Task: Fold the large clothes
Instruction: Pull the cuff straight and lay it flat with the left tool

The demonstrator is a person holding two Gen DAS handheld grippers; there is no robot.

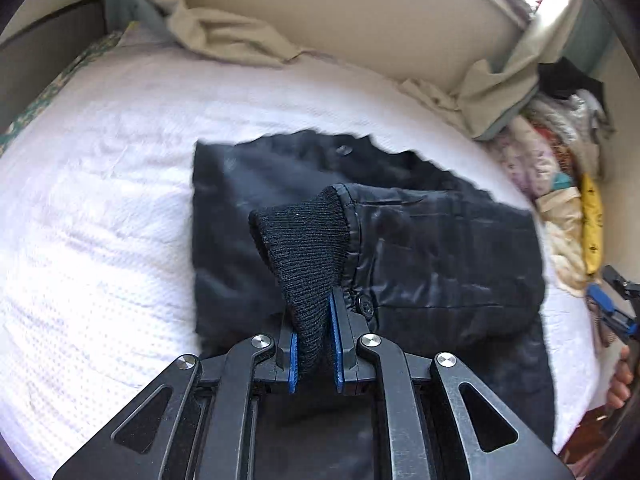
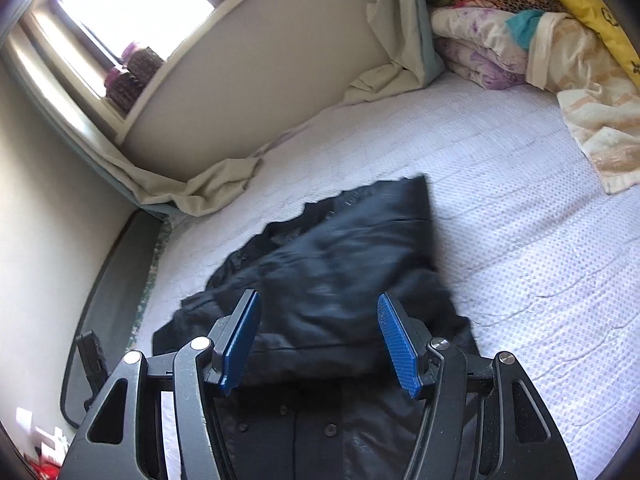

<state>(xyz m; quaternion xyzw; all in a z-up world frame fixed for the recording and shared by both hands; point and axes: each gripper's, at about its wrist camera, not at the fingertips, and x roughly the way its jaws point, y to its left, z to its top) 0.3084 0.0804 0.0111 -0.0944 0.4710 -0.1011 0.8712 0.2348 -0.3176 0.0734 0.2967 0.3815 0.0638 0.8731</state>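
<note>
- My left gripper (image 1: 314, 340) pointed steeply down over the black jacket (image 1: 420, 240), its blue-padded fingers (image 1: 335, 344) clenched on the ribbed knit cuff (image 1: 308, 248) of a sleeve, which stood lifted above the jacket body.
- My right gripper (image 2: 320, 344) angled down over the jacket's near edge, fingers (image 2: 398, 344) spread apart and grasping nothing; dark cloth lay below the gap between them, not touched as far as I could see.
- The jacket lay partly folded on the white bed cover (image 1: 100, 200), about mid-bed; a snap button (image 1: 366, 306) showed just beside the cuff.
- From the left wrist camera I saw my right gripper off the jacket's right edge, with part of a hand (image 1: 620, 376) beneath it.
- Beyond the jacket, a pile of folded bedding (image 2: 500, 40) sat at the bed's far corner.
- I could read no label or writing; the yellow cloth (image 2: 592, 12) in the pile carried only small dark motifs.
</note>
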